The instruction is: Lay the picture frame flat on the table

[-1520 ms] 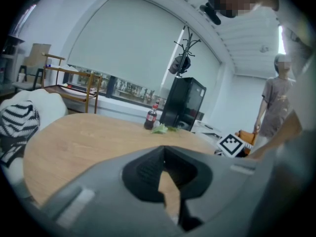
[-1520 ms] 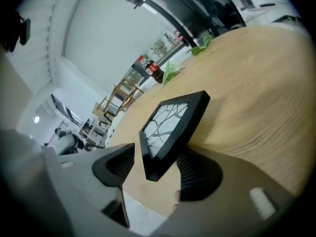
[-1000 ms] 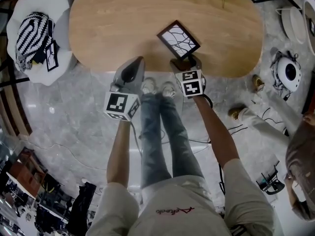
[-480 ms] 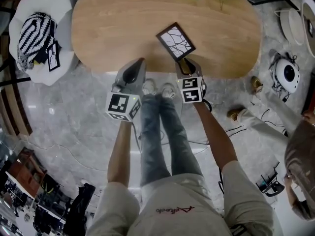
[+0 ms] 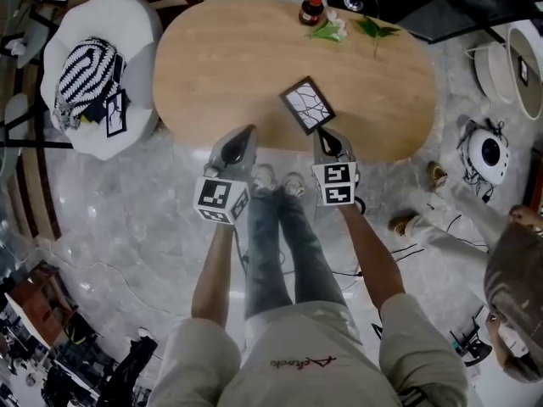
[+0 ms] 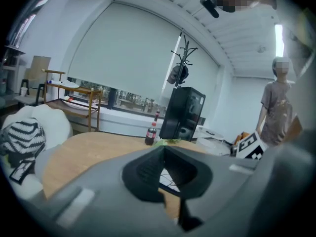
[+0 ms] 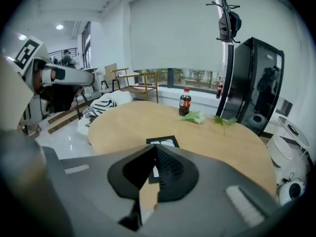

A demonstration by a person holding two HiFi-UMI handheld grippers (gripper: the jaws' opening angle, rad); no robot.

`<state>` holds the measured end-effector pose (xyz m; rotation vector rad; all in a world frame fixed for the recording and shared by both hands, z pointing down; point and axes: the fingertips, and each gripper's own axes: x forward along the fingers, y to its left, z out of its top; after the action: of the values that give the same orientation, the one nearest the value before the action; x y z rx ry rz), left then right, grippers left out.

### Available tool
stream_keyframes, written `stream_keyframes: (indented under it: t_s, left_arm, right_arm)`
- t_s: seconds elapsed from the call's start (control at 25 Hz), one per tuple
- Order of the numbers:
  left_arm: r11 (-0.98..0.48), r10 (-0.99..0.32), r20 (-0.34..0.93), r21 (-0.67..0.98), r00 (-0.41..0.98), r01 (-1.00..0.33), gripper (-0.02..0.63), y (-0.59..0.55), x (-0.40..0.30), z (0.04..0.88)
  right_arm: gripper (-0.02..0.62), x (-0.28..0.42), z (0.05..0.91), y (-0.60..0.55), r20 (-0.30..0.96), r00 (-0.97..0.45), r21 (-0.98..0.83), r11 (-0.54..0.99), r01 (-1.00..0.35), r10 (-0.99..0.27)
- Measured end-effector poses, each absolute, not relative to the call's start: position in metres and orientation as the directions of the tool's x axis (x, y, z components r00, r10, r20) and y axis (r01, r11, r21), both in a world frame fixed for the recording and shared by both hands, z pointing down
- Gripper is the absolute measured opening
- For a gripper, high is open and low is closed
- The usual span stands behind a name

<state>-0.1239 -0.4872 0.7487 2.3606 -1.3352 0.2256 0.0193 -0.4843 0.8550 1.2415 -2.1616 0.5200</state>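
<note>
Picture frame down flat, by the look of it, on the oval wooden bench: face up, close to the near edge, a little right of its middle, set askew with one corner toward that edge.

Right gripper just off that corner, above the near edge, tilted down toward the frame. Has just been closing its fingers, now pressed together on nothing.

Left gripper further left along the same edge, well apart from the frame. Fingers likewise together and empty, with the frame only glimpsed past them.

Along the far edge, a cola bottle and some green sprigs, both well apart from the frame.

Judged done or all but done: no grip on anything, frame resting on its own.

What could go wrong from here:
- Closest risk: clipping the near corner with the closed right fingers on any dip or forward sweep. That would be enough to skate a light frame across smooth wood.
- Worse: hooking that corner on a pull back and dragging the frame over the near edge onto the hard floor, glass first.
- Cannot tell whether a rear stand sits folded underneath. If not, expect a frame that rocks and pivots at the lightest touch.
- Safest: lift both grippers straight up and away.
</note>
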Motion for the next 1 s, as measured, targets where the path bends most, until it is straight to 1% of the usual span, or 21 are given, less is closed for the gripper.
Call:
stream_keyframes:
  t_s: [0.2,0.52,0.76,1.0]
  left_arm:
    - [-0.463,-0.778,0.340,0.257,0.528,-0.848,0.000,-0.479,-0.129,0.709]
    - [-0.469,-0.787,0.337,0.218,0.517,-0.856,0.000,-0.455,-0.130,0.633]
    - [-0.452,-0.820,0.294,0.193,0.490,-0.871,0.000,-0.439,-0.143,0.553]
    - [-0.465,-0.839,0.240,0.149,0.488,-0.873,0.000,-0.433,-0.133,0.483]
  right_arm:
    - [0.003,0.014,0.790,-0.489,0.592,-0.427,-0.066,0.488,-0.871,-0.683]
    - [0.003,0.017,0.669,-0.483,0.486,-0.449,-0.043,0.493,-0.869,-0.750]
    - [0.003,0.005,0.561,-0.466,0.389,-0.487,-0.027,0.519,-0.854,-0.782]
    - [0.003,0.018,0.481,-0.458,0.313,-0.485,-0.001,0.511,-0.860,-0.816]
